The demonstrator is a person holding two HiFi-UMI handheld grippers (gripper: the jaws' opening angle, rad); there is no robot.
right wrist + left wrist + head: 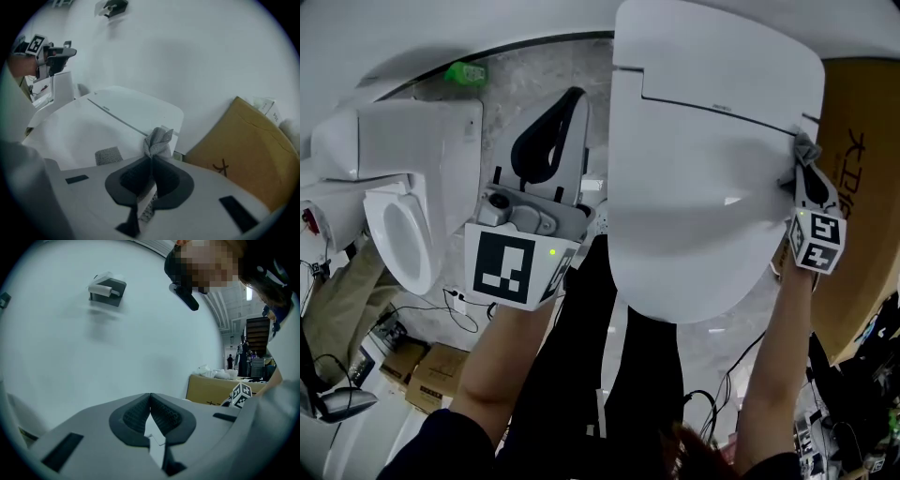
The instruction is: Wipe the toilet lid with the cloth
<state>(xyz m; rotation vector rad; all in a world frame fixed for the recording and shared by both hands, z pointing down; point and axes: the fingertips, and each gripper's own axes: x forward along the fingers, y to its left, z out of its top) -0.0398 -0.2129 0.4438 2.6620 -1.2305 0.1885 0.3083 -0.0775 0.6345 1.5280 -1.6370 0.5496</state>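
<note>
Right gripper (804, 169) was clenched on the cloth (806, 147). In the right gripper view a grey tuft bunched out just past the fingertips (151, 158), and more cloth (158, 139) trailed back between the pads. Pinching it at the tips left a wad out front, which I judged was meant to be the wiping face.

Toilet lid (703, 169) was shut. It lay under and ahead of the right fingers, with the cloth at its far right edge near the hinge seam. I couldn't tell whether the cloth pressed on the lid or only brushed it. I read this as the start of a stroke or a turn at the edge, with most of the lid still to be swept.

Cardboard box (862, 178) stood just outside the right fingers, so there was little room on that side.

Left gripper (572, 96) had its fingers closed tip to tip on nothing (150, 398). It was parked off the lid's left edge, between it and a second toilet (403, 225), I think to keep clear of the wiping path.
</note>
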